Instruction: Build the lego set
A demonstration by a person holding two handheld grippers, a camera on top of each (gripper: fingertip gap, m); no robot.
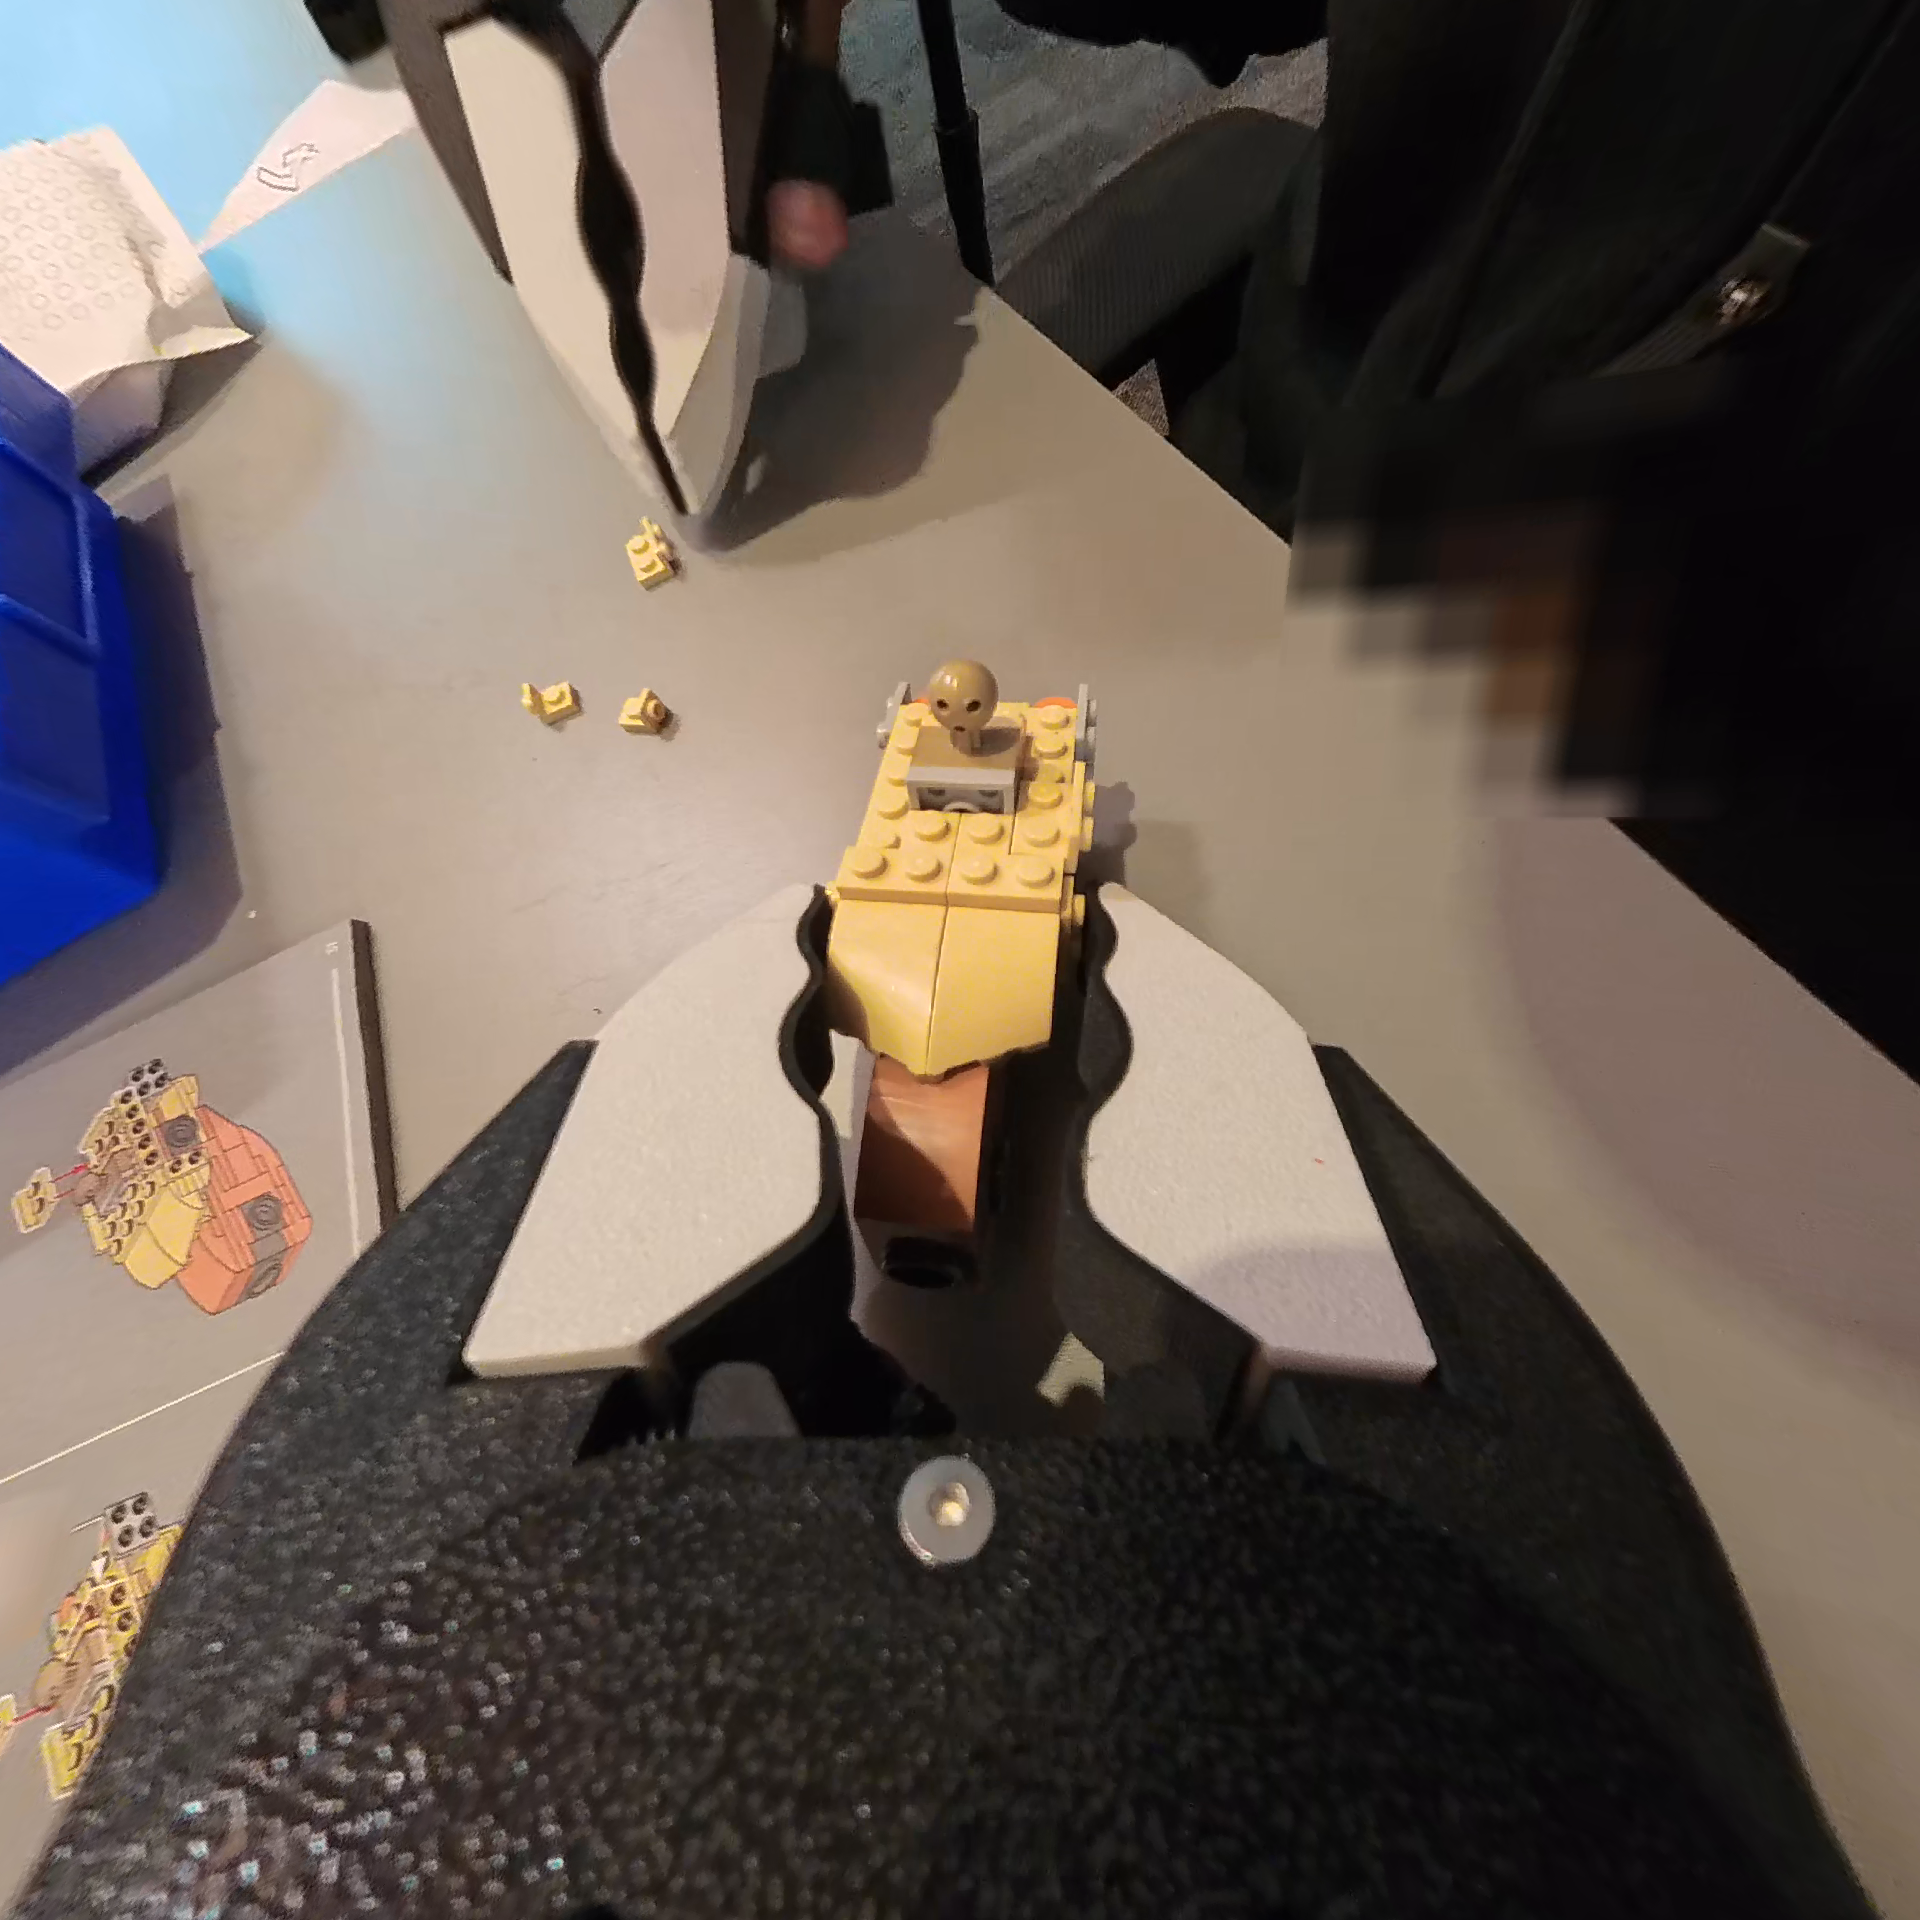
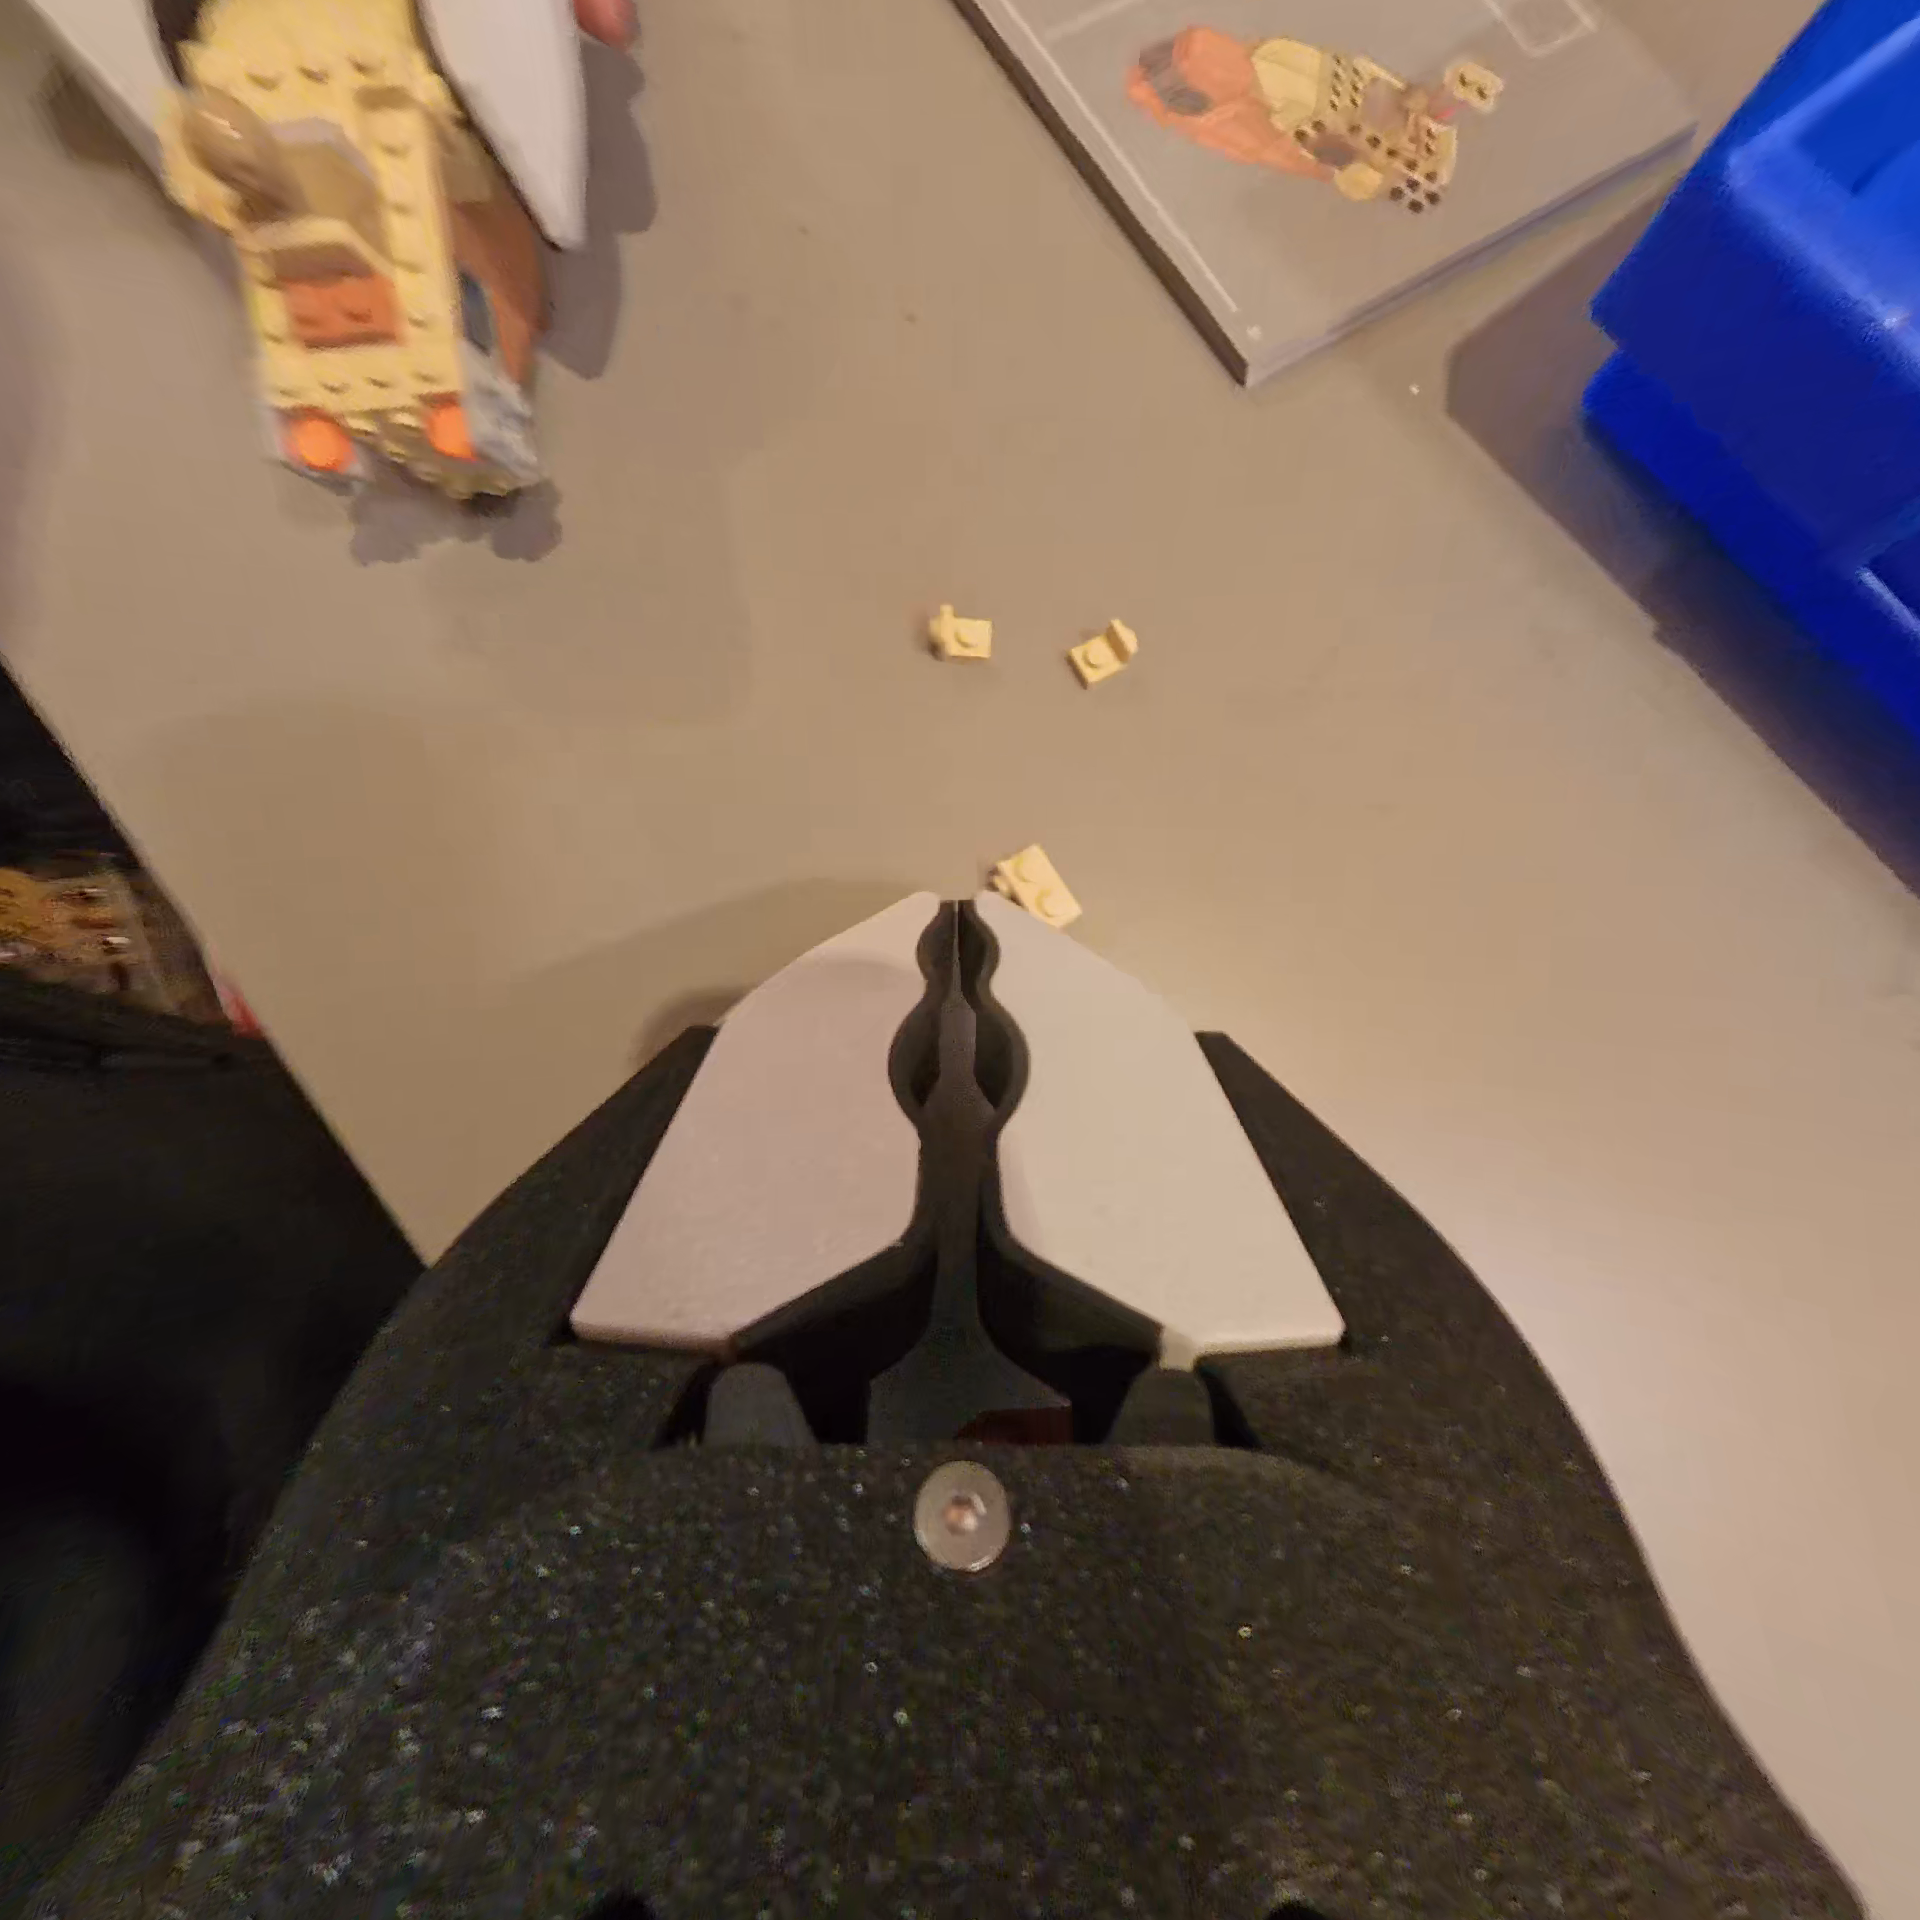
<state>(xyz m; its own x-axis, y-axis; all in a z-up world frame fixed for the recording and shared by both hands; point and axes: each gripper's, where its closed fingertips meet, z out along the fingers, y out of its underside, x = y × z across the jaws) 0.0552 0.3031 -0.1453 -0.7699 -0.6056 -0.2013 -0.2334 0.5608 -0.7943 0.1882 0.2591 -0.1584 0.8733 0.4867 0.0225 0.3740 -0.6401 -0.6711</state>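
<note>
My left gripper (image 1: 961,906) is shut on a tan and brown lego model (image 1: 966,831), holding its curved end just over the grey table (image 1: 1299,1039). A tan ball piece (image 1: 964,694) stands on a grey plate on top of the model. The model also shows, blurred, at the upper left of the right wrist view (image 2: 364,281). My right gripper (image 2: 958,906) is shut and empty, its tips low over the table. A small tan piece (image 2: 1039,885) lies just right of its tips. Two more small tan pieces (image 2: 958,634) (image 2: 1103,655) lie farther ahead.
An open instruction booklet (image 2: 1340,208) lies at the far right, beside a blue bin (image 2: 1787,364). In the left wrist view, the booklet (image 1: 187,1195) and bin (image 1: 62,727) are on the left, with a white paper bag (image 1: 73,239) behind. The table edge runs to the right of the model.
</note>
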